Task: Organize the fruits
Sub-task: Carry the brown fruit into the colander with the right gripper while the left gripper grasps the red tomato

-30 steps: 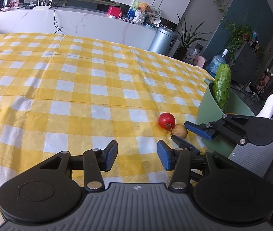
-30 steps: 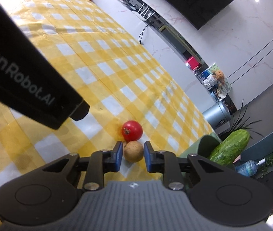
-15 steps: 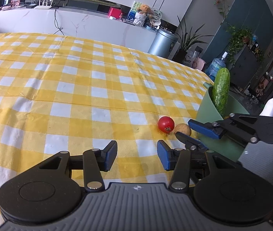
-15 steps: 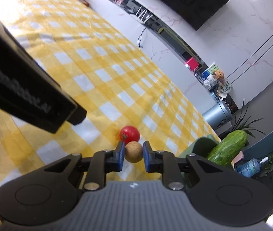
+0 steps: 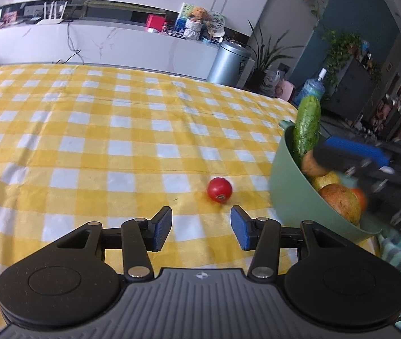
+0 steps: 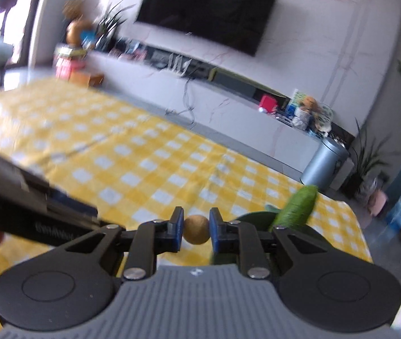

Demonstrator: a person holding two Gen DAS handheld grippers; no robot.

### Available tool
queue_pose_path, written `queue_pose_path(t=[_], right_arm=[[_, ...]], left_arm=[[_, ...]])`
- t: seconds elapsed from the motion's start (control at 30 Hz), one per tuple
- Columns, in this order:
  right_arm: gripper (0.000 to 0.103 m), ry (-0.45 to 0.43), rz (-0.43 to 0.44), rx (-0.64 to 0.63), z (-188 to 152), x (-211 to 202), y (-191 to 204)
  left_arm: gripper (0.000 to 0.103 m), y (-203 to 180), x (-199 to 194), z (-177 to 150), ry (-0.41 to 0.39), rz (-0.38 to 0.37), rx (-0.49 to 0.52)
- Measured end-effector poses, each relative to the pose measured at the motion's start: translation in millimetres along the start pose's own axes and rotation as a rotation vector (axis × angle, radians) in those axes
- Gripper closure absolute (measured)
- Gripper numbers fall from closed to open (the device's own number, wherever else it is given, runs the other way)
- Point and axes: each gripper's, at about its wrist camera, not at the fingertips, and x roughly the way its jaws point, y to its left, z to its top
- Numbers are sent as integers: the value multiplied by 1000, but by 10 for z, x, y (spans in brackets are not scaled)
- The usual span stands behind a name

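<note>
Between the blue pads of my right gripper (image 6: 196, 233) sits a small round tan fruit (image 6: 196, 233), pinched across its widest part and lifted clear of the yellow checked tablecloth (image 6: 132, 163); the jaws are closing on it at this moment. Just beyond it, lower right in the right wrist view, stands the green bowl (image 6: 252, 219) with a cucumber (image 6: 296, 204) leaning out over its rim. My left gripper (image 5: 200, 230) hangs half open and empty above the cloth, and a red tomato (image 5: 219, 190) lies on the table just ahead of its fingertips, beside the bowl's wall (image 5: 288, 186). From the left wrist view the bowl already holds a cucumber, a brown round fruit and what looks like yellow and orange pieces, blurred. I judge the tan fruit light, firm and smooth-skinned, so it may roll or pop out of a glancing grip; holding it at the equator, centred on the pads, seems soundest. I expect the tomato to be softer and thin-skinned, best taken across its middle with gentle pressure.
</note>
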Motion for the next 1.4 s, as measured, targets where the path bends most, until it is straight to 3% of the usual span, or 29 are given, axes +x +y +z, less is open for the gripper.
queue_pose_path(t=[0.07, 0.43, 0.67, 1.13, 1.4], right_arm=[[103, -6, -1, 70, 4, -63, -158], [103, 117, -43, 353, -240, -32, -830], [103, 133, -50, 369, -265, -31, -883], [103, 176, -40, 409, -349, 16, -936], [101, 187, -30, 438, -392, -17, -1000]], left_arm=[[47, -72, 65, 39, 2, 0, 19], [47, -277, 523, 160, 48, 13, 109], [50, -292, 628, 153, 62, 36, 142], [72, -391, 758, 197, 90, 86, 201], [72, -504, 523, 312, 56, 127, 222]])
